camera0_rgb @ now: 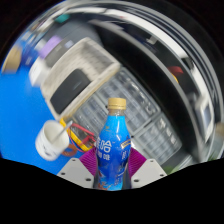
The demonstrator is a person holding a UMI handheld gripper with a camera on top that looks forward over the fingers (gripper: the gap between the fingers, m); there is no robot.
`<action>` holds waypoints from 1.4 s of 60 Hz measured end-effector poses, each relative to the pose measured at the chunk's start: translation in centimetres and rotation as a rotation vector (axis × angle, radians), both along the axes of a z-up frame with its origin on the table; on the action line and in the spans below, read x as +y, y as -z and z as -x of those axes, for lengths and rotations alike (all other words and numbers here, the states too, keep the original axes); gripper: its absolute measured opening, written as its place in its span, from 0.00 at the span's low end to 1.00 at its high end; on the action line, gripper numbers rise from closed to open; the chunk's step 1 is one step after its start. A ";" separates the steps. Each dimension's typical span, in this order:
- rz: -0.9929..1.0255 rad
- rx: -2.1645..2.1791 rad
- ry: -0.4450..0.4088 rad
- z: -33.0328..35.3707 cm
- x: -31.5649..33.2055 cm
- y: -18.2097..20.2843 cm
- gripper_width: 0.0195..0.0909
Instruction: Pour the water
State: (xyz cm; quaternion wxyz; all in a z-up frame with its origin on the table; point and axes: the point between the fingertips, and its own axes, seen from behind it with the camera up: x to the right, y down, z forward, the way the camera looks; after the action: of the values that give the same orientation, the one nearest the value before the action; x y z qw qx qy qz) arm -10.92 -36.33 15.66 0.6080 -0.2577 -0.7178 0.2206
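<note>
A blue plastic bottle (112, 150) with a yellow-orange cap (117, 102) and a white printed label stands upright between my fingers. My gripper (111, 170) is shut on the bottle, both purple pads (86, 165) pressing its lower body. Left of the bottle and close to it sits a white cup (52, 140), its opening facing up and a little toward me. The bottle's base is hidden below the fingers.
A blue surface (18, 110) lies under and left of the cup. Behind the bottle stands a wire rack (150, 115) and a grey-white box-like object (75, 85). Dark equipment fills the background to the right.
</note>
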 end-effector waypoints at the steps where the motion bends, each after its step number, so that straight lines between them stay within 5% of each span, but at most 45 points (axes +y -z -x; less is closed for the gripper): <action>1: 0.076 -0.010 0.002 0.0 -0.1 0.1 0.25; 7: 0.452 -0.048 0.022 0.2 0.5 0.9 0.25; 14: 0.655 -0.044 0.037 0.5 2.1 2.2 0.25; 26: 0.739 -0.061 0.050 1.2 4.0 6.4 0.25; 27: 0.742 -0.062 0.059 1.2 4.0 6.8 0.31; 37: 0.737 0.000 0.035 0.9 4.1 6.5 0.25; 40: 0.719 0.008 0.034 0.7 4.1 6.4 0.28; 41: 0.716 0.011 0.034 0.7 4.1 6.3 0.40; 42: 0.716 0.014 0.035 0.7 4.1 6.3 0.34; 49: 0.714 0.015 0.052 0.7 4.3 6.3 0.45; 56: 0.729 -0.033 0.089 -0.3 4.7 6.8 0.78; 70: 0.825 -0.106 0.113 -6.8 4.7 6.8 0.89; 84: 0.885 -0.140 0.166 -15.8 2.1 7.8 0.89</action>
State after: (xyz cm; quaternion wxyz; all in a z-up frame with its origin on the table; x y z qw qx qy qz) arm 4.90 -34.19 7.84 0.4049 -0.5637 -0.5707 0.4389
